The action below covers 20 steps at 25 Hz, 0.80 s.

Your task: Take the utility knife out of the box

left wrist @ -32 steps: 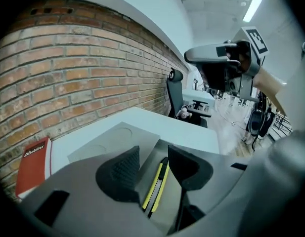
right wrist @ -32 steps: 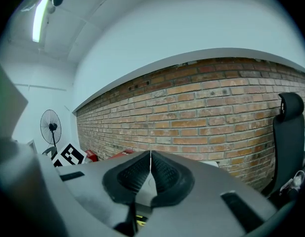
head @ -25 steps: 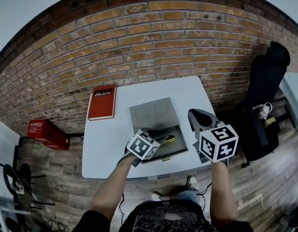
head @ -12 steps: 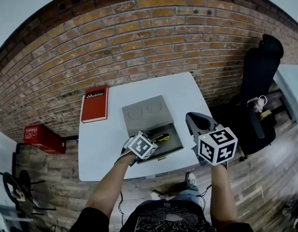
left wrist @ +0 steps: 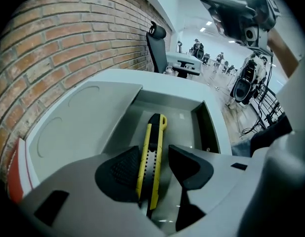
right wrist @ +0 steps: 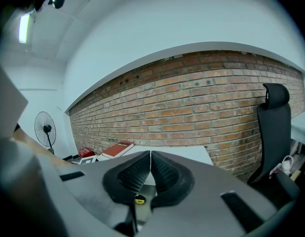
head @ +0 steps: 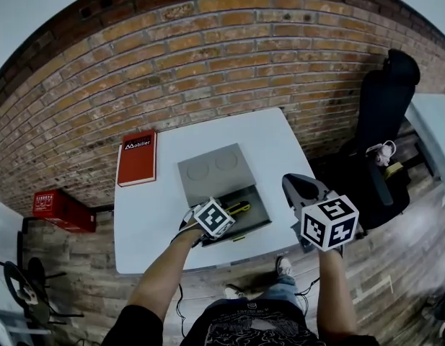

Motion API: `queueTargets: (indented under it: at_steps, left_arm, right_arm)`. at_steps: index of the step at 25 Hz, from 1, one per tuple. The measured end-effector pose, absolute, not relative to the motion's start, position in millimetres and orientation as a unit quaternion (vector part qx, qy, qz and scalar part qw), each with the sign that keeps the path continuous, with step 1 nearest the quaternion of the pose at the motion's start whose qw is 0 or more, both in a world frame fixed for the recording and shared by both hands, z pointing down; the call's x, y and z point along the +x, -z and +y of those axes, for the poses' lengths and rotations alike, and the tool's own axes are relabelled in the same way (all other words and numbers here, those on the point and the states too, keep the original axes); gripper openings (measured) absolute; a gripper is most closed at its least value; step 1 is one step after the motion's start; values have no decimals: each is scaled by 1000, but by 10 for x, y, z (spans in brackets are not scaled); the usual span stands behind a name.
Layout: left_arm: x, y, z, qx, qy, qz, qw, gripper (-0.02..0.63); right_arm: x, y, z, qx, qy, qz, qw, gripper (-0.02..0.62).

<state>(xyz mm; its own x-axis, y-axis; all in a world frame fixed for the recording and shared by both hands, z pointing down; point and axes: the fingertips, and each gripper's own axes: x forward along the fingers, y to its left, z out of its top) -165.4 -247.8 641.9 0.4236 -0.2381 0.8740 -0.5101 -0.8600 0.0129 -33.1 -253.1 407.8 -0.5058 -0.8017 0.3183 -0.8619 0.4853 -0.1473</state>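
A grey box [head: 260, 209] lies on the white table [head: 280, 139], its lid [head: 211, 170] folded open toward the wall. A yellow and black utility knife [head: 240, 207] rests lengthwise in the box's tray [left wrist: 206, 122]. My left gripper [left wrist: 154, 168] is lowered into the tray, open, its jaws astride the handle end of the utility knife [left wrist: 153, 149]; the left pad sits close against it, and a gap shows on the right side. My right gripper [head: 307, 192] hovers above the table's right front corner, shut with its pads together and nothing between them [right wrist: 150, 169].
A red book [head: 137, 158] lies at the table's back left. A black office chair [head: 386, 114] stands to the right against the brick wall. On the floor at the left are a red case [head: 60, 211] and a fan [right wrist: 45, 130].
My left gripper has slid further along the knife inside the box. The right gripper has stayed raised at the right and shut.
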Motion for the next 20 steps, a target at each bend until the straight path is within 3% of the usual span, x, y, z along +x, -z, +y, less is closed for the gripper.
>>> queueTargets:
  at_steps: [8,13,20]
  left_arm:
    - [-1624,-6443,-2443,827,-493,-221,156,196]
    - [-1619,-6447,-2439,823,-495,-225,164,149]
    - [-1631,-6473,-2402,804,-516,-213,204,130]
  right_arm:
    - [-310,-4137,-2549,486,-152,-854,107,21]
    - [-326,-4156,-2563,484,-154,-855,106,21]
    - [-394,-4189,-2576,480,-157,-857,105,21]
